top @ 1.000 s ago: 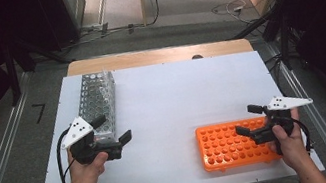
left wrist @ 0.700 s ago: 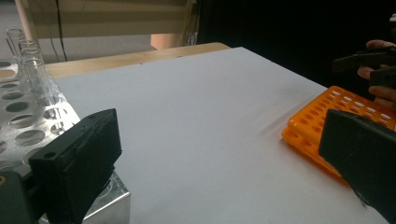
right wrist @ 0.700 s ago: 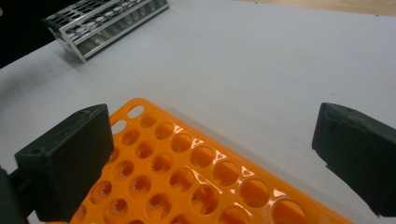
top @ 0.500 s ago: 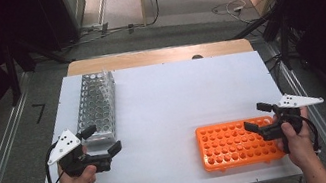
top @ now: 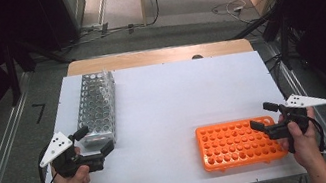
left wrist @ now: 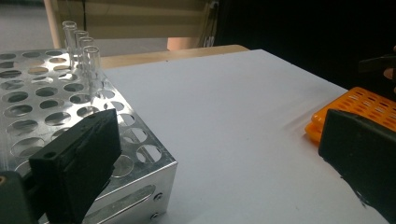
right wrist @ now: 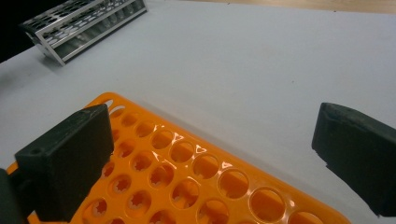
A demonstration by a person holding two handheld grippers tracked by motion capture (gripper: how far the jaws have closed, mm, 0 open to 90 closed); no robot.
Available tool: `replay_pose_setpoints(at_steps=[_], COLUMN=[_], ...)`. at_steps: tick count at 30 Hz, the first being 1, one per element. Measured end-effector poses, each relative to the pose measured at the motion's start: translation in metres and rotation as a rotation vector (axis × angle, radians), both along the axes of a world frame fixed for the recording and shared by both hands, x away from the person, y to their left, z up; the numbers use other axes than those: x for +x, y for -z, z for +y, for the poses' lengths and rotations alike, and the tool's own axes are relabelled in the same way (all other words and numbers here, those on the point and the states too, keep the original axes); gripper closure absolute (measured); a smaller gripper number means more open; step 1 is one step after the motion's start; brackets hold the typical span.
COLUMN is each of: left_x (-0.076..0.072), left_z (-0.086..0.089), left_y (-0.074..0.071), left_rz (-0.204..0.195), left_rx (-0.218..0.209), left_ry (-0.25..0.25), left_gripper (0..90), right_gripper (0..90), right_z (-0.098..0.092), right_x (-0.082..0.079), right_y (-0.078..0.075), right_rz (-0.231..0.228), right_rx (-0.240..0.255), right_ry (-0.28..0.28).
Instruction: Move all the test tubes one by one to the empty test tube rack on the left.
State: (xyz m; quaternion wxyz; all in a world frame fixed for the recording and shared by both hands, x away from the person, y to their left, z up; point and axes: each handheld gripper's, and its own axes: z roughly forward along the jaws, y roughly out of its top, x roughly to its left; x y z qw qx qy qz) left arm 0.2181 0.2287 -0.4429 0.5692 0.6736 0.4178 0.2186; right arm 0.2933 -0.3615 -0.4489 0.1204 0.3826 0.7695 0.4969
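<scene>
Compared with a second ago, we see the left claw (top: 93, 142) has drawn back toward the near edge of the white worktop (top: 168, 105): it was over the near end of the perforated silver metal tube rack (top: 97, 103) and now sits just off that rack's near end. The right claw (top: 263, 117) has slid a little outward, toward the right end of the flat orange plastic tube rack (top: 236, 142). Both racks lie where they were.

In the left gripper view the left claw (left wrist: 219, 163) stands wide, holding nothing, one jaw over the metal rack's near corner (left wrist: 140, 158); four clear glass tubes (left wrist: 84, 46) stand at the rack's far end. In the right gripper view the right claw (right wrist: 210, 154) is also spread wide and empty, one jaw above the orange rack's holes (right wrist: 187, 172); we cannot tell whether it touches them.
</scene>
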Motion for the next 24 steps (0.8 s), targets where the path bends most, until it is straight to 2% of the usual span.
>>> replay_pose_setpoints(at_steps=[24], left_x=[0.0018], left_z=[-0.0006], left_y=[0.0016], left_rz=[0.01], left_rx=[-0.004], left_ry=[-0.007], left_gripper=[0.0], right_gripper=[0.0], right_z=[0.0013], right_x=[0.0006], right_y=[0.0021], right_rz=[0.005], right_rx=[0.002], right_ry=[-0.002])
